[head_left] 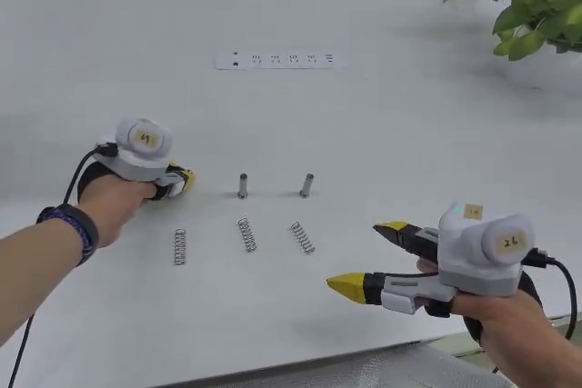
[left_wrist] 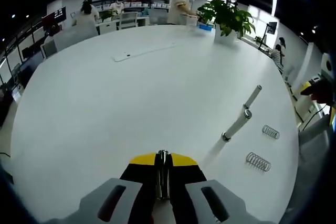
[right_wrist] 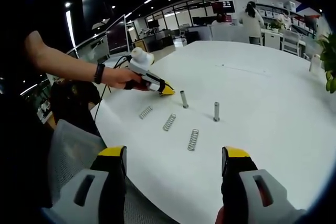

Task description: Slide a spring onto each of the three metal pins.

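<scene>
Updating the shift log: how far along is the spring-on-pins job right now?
Done: nothing yet. The left spring, middle spring and right spring lie loose on the table; the left standing pin and right standing pin are bare. In hand: the left gripper is shut on a slim metal piece, apparently the third pin; the right gripper is open, empty. Left: all three springs.

Yellow-tipped black jaws, silver pins (head_left: 243,185) and springs (head_left: 246,234), white table (head_left: 364,115).

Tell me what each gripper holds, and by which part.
The left gripper is shut on a metal pin, clamped between its jaw tips; which part of the pin cannot be told. The right gripper is open, holding nothing.
</scene>
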Demonstrator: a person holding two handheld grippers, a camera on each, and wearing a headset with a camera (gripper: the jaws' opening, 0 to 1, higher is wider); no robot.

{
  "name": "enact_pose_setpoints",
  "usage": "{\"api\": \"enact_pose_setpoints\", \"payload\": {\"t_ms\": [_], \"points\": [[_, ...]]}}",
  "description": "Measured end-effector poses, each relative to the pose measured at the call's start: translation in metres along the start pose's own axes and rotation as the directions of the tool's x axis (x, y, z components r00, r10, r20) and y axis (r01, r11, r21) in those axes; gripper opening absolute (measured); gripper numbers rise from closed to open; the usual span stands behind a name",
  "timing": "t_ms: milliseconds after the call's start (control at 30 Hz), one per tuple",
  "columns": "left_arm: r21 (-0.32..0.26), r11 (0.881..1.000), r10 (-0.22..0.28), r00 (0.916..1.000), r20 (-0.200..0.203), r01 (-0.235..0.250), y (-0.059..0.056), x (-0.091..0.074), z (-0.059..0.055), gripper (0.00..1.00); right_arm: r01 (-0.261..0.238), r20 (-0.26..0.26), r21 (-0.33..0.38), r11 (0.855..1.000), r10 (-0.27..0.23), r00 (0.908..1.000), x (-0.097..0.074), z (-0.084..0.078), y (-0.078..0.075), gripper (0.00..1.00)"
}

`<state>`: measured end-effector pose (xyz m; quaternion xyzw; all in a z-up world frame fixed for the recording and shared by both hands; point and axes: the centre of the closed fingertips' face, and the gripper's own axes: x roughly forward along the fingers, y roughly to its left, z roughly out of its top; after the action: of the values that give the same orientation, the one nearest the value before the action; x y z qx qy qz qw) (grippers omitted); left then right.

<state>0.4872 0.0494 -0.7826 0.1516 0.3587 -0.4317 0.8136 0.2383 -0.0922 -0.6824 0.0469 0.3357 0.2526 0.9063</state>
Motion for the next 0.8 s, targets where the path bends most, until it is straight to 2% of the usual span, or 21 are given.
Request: {"api": "enact_pose_setpoints", "payload": {"t_ms": [300, 533, 800], "points": [[-0.034, 0.999, -0.005, 0.9998, -0.017, 0.005, -0.003, -0.003, -0.003, 0.0, 0.004, 0.006, 0.002, 1.0, -0.004, 1.0, -0.002, 0.0, 0.0, 0.73], [-0.044, 0.999, 0.0, 1.0, 0.007, 0.0, -0.002, -0.012, 0.004, 0.0, 0.006, 0.012, 0.003, 1.0, -0.006, 0.9999, -0.003, 0.0, -0.001, 0.72], [-0.045, 0.999, 0.008, 0.9997, 0.021, -0.007, -0.003, -0.019, 0.006, 0.0, -0.001, 0.021, -0.002, 1.0, 0.001, 0.9998, -0.001, 0.002, 0.003, 0.72]]}}
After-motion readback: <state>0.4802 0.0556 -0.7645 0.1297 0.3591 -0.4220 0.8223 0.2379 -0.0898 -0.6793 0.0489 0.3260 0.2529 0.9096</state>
